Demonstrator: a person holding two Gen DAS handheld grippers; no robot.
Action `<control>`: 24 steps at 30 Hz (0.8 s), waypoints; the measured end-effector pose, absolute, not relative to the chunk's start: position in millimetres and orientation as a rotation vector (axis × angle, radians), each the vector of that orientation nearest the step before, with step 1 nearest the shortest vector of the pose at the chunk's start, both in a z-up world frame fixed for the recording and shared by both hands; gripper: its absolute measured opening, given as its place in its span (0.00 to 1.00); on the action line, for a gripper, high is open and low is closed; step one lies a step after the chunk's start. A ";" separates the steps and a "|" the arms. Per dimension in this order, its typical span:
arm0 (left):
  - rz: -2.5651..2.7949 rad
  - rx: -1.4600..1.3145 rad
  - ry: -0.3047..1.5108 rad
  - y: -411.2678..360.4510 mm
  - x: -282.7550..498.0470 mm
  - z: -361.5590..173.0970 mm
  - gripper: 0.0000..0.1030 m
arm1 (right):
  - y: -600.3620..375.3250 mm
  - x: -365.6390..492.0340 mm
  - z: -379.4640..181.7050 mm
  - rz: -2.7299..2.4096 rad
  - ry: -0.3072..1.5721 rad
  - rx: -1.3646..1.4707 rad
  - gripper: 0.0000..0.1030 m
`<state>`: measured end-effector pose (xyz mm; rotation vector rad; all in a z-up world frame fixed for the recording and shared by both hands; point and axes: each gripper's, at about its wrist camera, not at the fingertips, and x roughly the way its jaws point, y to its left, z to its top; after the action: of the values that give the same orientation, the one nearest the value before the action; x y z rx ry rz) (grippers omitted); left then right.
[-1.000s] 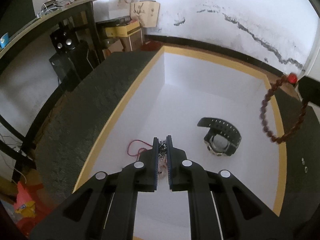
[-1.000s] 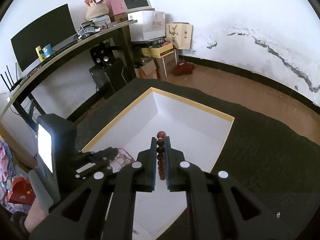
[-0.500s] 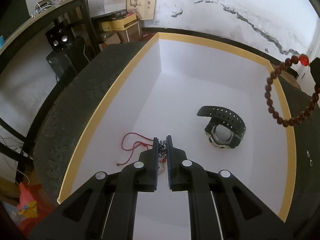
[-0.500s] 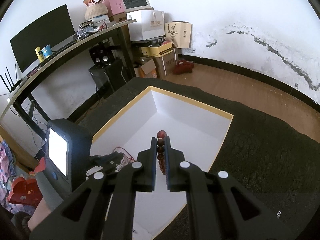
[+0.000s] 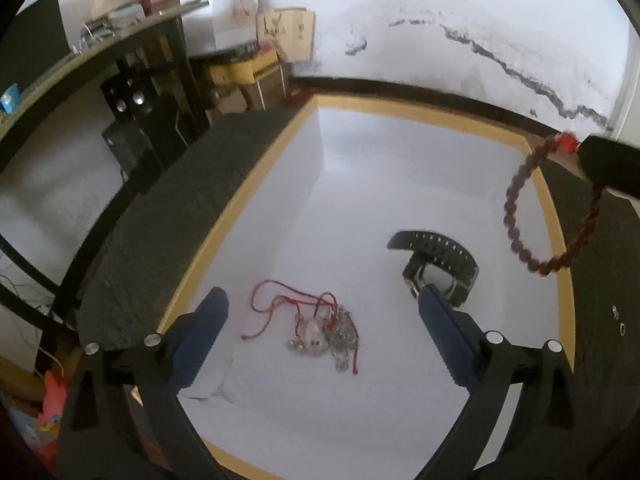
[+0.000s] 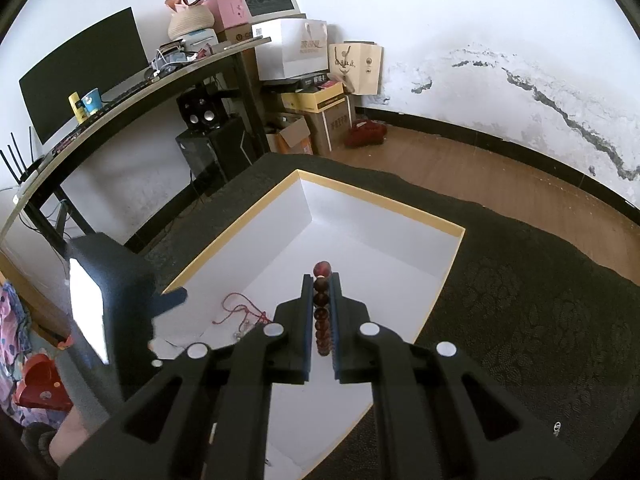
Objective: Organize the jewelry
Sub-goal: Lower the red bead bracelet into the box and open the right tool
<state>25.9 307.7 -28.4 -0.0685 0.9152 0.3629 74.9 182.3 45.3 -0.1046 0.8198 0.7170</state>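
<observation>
Left claw (image 5: 320,312): jaws just sprung apart, red-cord necklace (image 5: 320,324) lying released between them on the white box (image 5: 224,224) floor; watch (image 5: 440,260) beyond its right jaw. Right claw (image 6: 320,320): clamped on bead bracelet (image 6: 321,312), above box. Next, likely: lower and release bracelet.

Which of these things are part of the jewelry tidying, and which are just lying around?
Part of the job:
box
red-cord necklace
watch
bead bracelet, gripped in the right claw
left claw, just opened

Just lying around:
monitor
speakers
bags
</observation>
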 end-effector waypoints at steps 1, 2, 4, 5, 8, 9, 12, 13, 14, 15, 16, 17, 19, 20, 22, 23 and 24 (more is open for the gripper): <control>0.356 -0.074 0.921 307.6 25.2 -28.5 0.91 | 181.8 74.9 43.2 0.716 0.822 -0.107 0.08; 0.352 -0.079 0.926 307.8 25.3 -28.7 0.91 | 181.9 75.1 41.5 0.714 0.824 -0.110 0.08; 0.352 -0.085 0.933 309.3 24.5 -28.7 0.91 | 183.6 76.0 37.7 0.711 0.827 -0.123 0.08; 0.353 -0.089 0.932 311.1 23.9 -27.3 0.91 | 184.6 76.4 36.0 0.710 0.829 -0.131 0.08; 0.356 -0.098 0.920 312.1 20.6 -22.5 0.91 | 189.2 77.9 32.4 0.707 0.833 -0.165 0.08; 0.357 -0.100 0.915 313.2 19.1 -20.6 0.91 | 192.1 78.5 30.6 0.705 0.836 -0.171 0.08; 0.364 -0.106 0.907 318.4 15.2 -18.7 0.91 | 200.7 84.7 21.9 0.702 0.854 -0.194 0.08; 0.368 -0.110 0.906 320.0 14.1 -18.4 0.91 | 204.8 85.7 18.7 0.702 0.860 -0.201 0.08; 0.367 -0.114 0.907 321.7 13.3 -18.4 0.91 | 207.7 87.9 16.4 0.702 0.867 -0.205 0.08; 0.368 -0.118 0.909 323.1 12.8 -18.4 0.91 | 212.7 91.6 11.9 0.703 0.881 -0.213 0.08; 0.370 -0.120 0.908 324.7 12.4 -18.0 0.91 | 216.0 94.3 8.8 0.703 0.890 -0.217 0.08; 0.369 -0.126 0.907 326.2 11.8 -17.6 0.91 | 222.8 98.8 3.6 0.704 0.907 -0.228 0.08; 0.376 -0.133 0.903 328.1 10.9 -17.0 0.91 | 233.2 105.1 -5.0 0.703 0.930 -0.249 0.08; 0.378 -0.138 0.900 330.6 10.3 -16.4 0.91 | 238.9 108.7 -9.3 0.702 0.941 -0.259 0.08; 0.376 -0.145 0.902 333.3 10.7 -16.8 0.91 | 250.3 115.0 -17.9 0.696 0.957 -0.286 0.08; 0.376 -0.144 0.904 334.2 11.0 -17.1 0.91 | 255.7 118.2 -21.8 0.694 0.966 -0.297 0.08; 0.376 -0.142 0.907 334.6 11.2 -17.5 0.91 | 260.7 121.2 -25.3 0.694 0.977 -0.307 0.08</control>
<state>11.2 334.6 -17.5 -0.1424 0.9075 0.3756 121.2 260.7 -25.3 -0.3070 0.9775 0.6935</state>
